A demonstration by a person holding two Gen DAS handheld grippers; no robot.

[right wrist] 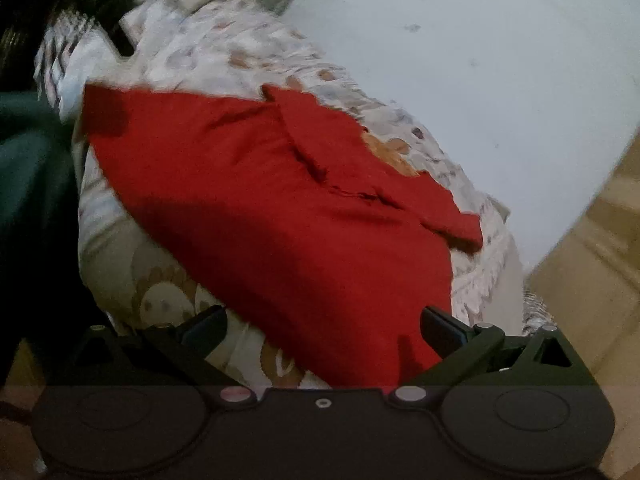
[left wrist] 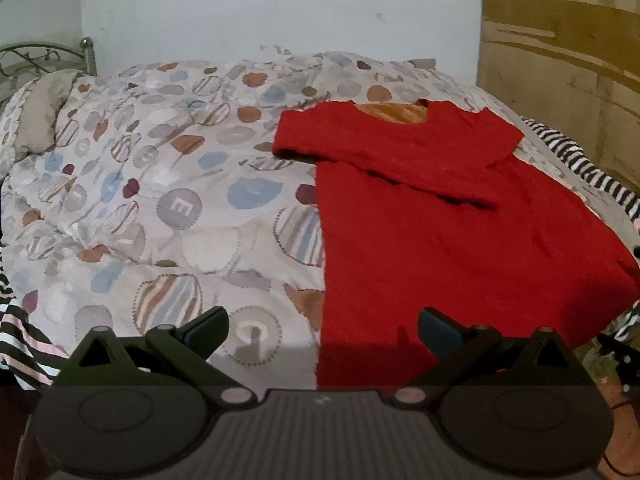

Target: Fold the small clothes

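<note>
Garment: red top [left wrist: 452,216] lies spread flat on the bed, toward the right side in the left wrist view; in the right wrist view [right wrist: 280,216] it runs slantwise across the picture.
Fold state: 1 sleeve is laid across the chest; an orange lining shows at the neckline [left wrist: 394,112].
Hem: the near edge of the top reaches the bed's front edge, just ahead of both tools.
Left hand-held gripper [left wrist: 323,330]: jaws spread wide, nothing between them; it hangs over the hem's left corner and the quilt, clear of the fabric.
Right hand-held gripper [right wrist: 323,330]: jaws fully apart, nothing clamped; the red hem lies below the gap, contact cannot be told. This view is blurred.
Bedding: patterned quilt [left wrist: 160,184] with round patches, rumpled on the left, covers the bed under the top.
Neighbouring items: striped cloth [left wrist: 576,160] just beyond the top's right side; more striped cloth [left wrist: 24,344] at the near left corner; a pillow [left wrist: 44,116] at far left by a metal bed frame [left wrist: 28,58].
Boundaries: white wall [left wrist: 280,8] behind the bed; a brown panel [left wrist: 560,60] at right.
Containers: none seen.
Open room: bare quilt stretches left of the top.
</note>
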